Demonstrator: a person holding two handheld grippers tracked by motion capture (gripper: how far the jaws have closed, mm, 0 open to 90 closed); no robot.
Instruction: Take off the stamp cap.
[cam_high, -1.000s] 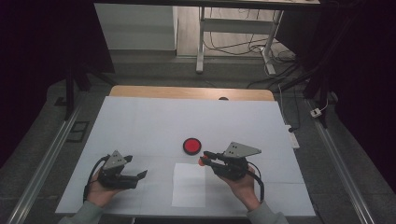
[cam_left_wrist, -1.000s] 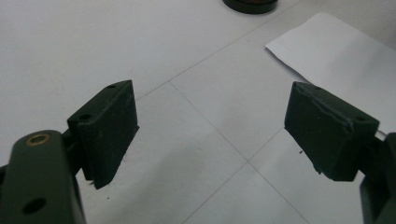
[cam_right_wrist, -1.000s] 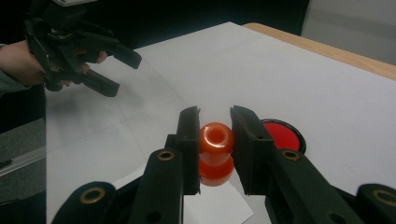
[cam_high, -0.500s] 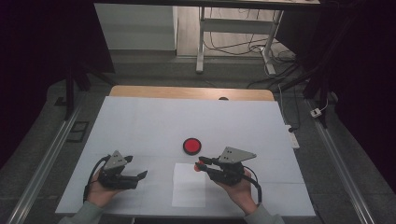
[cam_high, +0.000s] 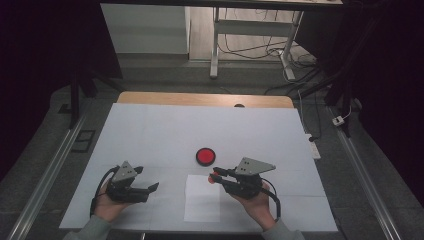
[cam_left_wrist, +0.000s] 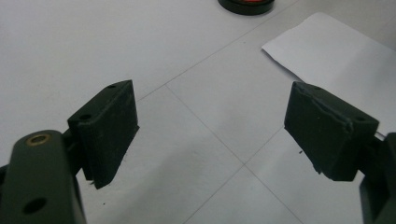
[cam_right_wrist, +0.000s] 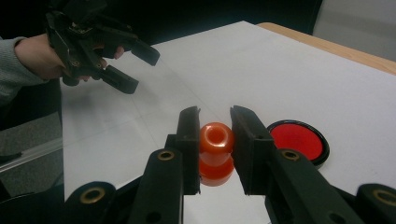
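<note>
Right gripper (cam_high: 216, 176): held in the person's right hand (cam_high: 256, 202) near the front edge of the table, pointing left across it. Its jaws are clamped on a small orange-red stamp (cam_right_wrist: 215, 154), a waisted piece with a rounded top and a dimple in its crown; in the right gripper view the two black pads press its narrow middle from both sides. From above, the stamp sits just over the upper right corner of a white sheet of paper (cam_high: 202, 200); whether its base touches the paper cannot be told.

Left gripper (cam_high: 147, 180): held in the left hand (cam_high: 107, 205) at the front left of the table, pointing right. Its jaws stand wide apart with nothing between them; beneath them lies bare white table cover (cam_high: 165, 130) with faint seam lines.

Red round pad in a black rim (cam_high: 205, 156): lies flat on the table just beyond the paper and up-left of the stamp, apart from both grippers.

White sheet of paper: flat, between the two grippers, close to the front edge.

Table: white cover over a wooden top (cam_high: 200, 98), whose far edge shows as a light brown strip.
</note>
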